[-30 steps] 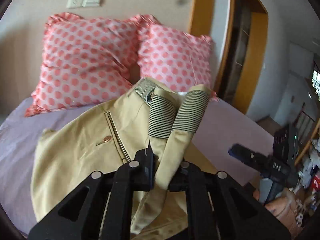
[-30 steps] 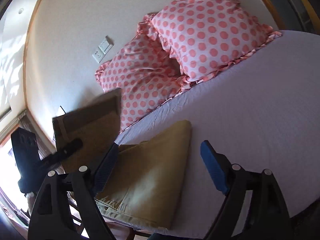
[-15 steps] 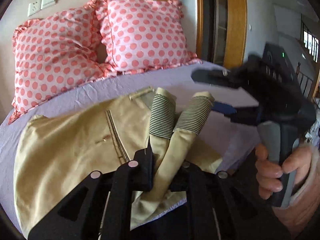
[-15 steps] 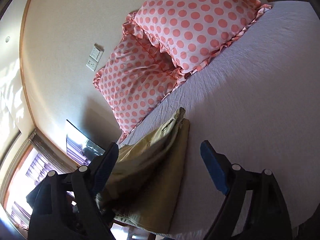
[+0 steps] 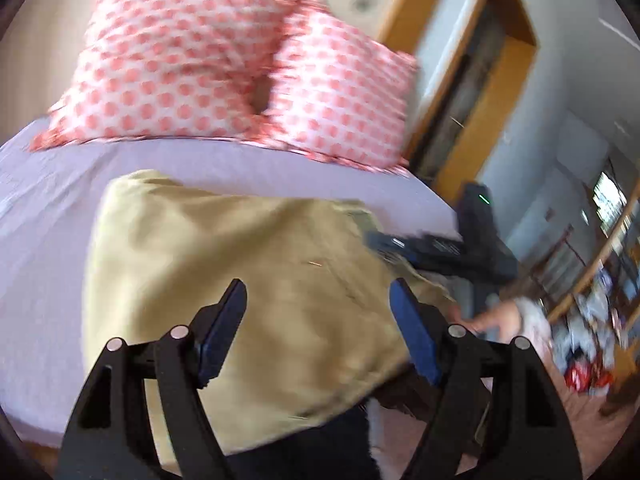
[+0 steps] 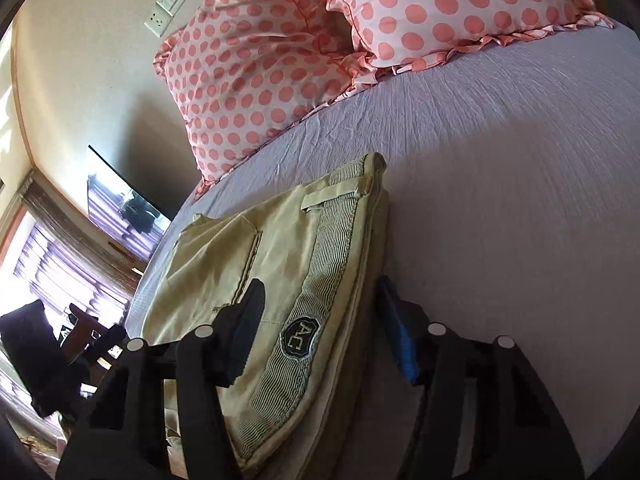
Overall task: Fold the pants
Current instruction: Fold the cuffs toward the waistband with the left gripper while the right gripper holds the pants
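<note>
The khaki pants (image 5: 240, 280) lie folded in a flat stack on the purple bed sheet (image 5: 40, 240). My left gripper (image 5: 318, 304) is open and empty above the near part of the pants. In the right wrist view the striped inner waistband with a dark badge (image 6: 300, 336) faces up on the pants (image 6: 240, 260). My right gripper (image 6: 320, 320) is open, its jaws standing on either side of the waistband edge. The right gripper also shows in the left wrist view (image 5: 420, 246), at the right edge of the pants.
Two pink polka-dot pillows (image 5: 192, 68) (image 6: 260, 68) lean on the wall at the head of the bed. A wooden door frame (image 5: 472, 120) stands to the right. The bed's near edge (image 5: 36, 432) lies just below the pants.
My left gripper has let go of the pant legs and opened; the pants now lie flat and folded. My right gripper has come down over the waistband edge.
</note>
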The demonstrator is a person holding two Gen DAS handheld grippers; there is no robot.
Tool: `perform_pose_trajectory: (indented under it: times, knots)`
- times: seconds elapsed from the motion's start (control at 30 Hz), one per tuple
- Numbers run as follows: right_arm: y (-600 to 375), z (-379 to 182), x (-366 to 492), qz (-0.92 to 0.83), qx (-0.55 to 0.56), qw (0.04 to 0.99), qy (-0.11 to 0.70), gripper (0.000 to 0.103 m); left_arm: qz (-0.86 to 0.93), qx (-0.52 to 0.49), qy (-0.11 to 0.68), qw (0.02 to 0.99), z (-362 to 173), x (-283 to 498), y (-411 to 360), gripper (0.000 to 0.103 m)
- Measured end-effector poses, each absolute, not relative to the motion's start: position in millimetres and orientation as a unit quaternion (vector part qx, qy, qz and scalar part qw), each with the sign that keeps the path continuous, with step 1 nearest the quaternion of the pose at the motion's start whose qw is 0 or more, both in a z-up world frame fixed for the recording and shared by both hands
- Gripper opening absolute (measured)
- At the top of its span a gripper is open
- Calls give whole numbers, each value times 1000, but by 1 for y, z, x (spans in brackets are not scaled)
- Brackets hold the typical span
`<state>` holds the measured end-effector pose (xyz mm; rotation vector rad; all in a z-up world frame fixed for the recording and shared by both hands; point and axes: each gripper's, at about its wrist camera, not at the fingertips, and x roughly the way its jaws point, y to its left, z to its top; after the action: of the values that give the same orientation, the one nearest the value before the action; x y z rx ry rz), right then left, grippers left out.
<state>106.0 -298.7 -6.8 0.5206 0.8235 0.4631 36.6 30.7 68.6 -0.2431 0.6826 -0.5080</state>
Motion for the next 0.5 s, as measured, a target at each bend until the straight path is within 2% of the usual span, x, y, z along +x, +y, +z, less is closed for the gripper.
perform_pose_trajectory:
  times: [0.1,0.2,0.27,0.43,0.47,0.5]
  knots:
    - [-299,-9,109,237,255,850,394,45,-161,-182,369,897,58,76,94,72]
    - [-308,-13,111,246,274,843,392,35,-142,-210,421,871,37,104,120,68]
    - [-312,-14,112,254,283,839,389,34,-162,-220,448,851,24,116,121,67]
    - [-305,-12,120,251,269,841,397,34,-196,-217,452,843,21,130,108,69]
    - [-304,-13,121,259,272,837,399,32,-201,-215,452,842,20,133,106,68]
    - [-303,-16,123,273,281,827,402,22,-205,-217,453,840,20,137,105,65]
